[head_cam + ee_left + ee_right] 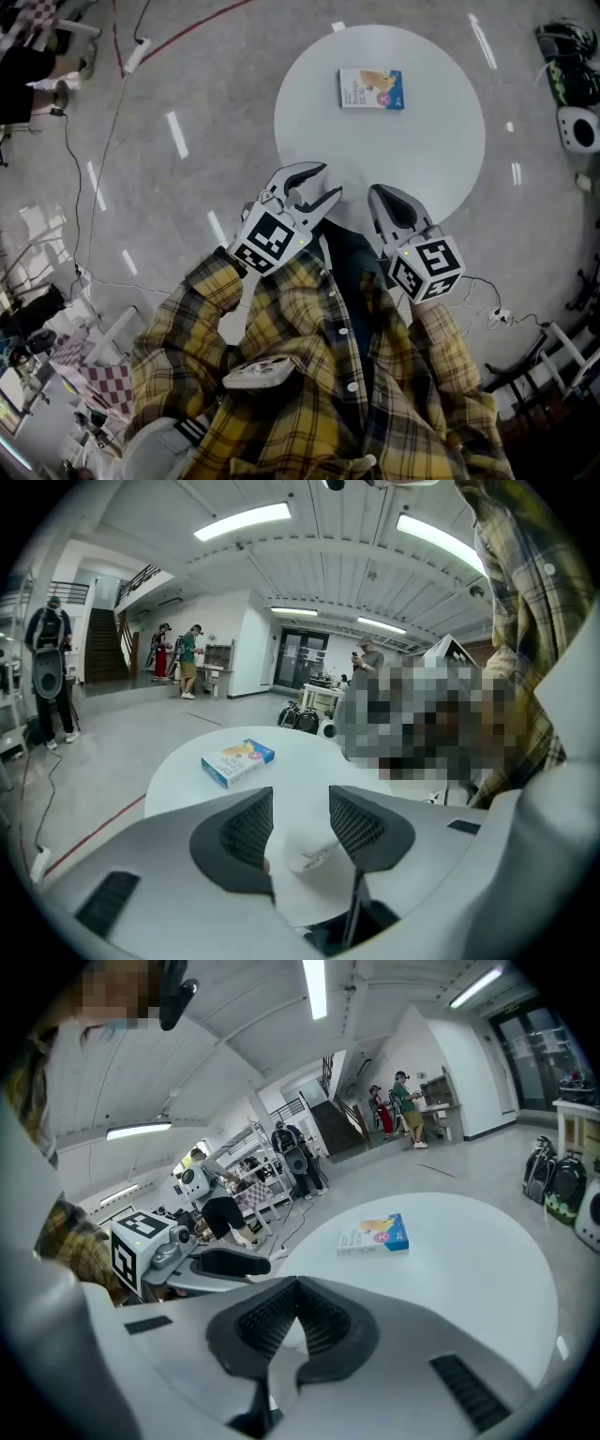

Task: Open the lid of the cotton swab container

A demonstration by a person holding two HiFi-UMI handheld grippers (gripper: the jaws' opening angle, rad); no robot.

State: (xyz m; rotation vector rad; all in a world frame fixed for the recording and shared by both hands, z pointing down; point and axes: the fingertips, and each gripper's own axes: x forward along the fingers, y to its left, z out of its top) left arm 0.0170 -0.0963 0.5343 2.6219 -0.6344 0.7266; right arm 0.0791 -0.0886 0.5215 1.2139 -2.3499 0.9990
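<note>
left hand-held gripper (323,186): jaws partly apart, pads pressing on nothing. a small pale rounded shape shows low between them in the left gripper view; it cannot be identified. the gripper sits at the near edge of the round white table (431,159).

right hand-held gripper (382,195): jaws closed together, ribbed pads meeting, nothing held. it sits beside the left one at the same near edge.

cotton swab container (371,89): a flat blue-and-white box lying on the far part of the table, well apart from both grippers, untouched, lid not raised.

operator: yellow plaid shirt (309,375), standing on a grey floor (187,94).
</note>
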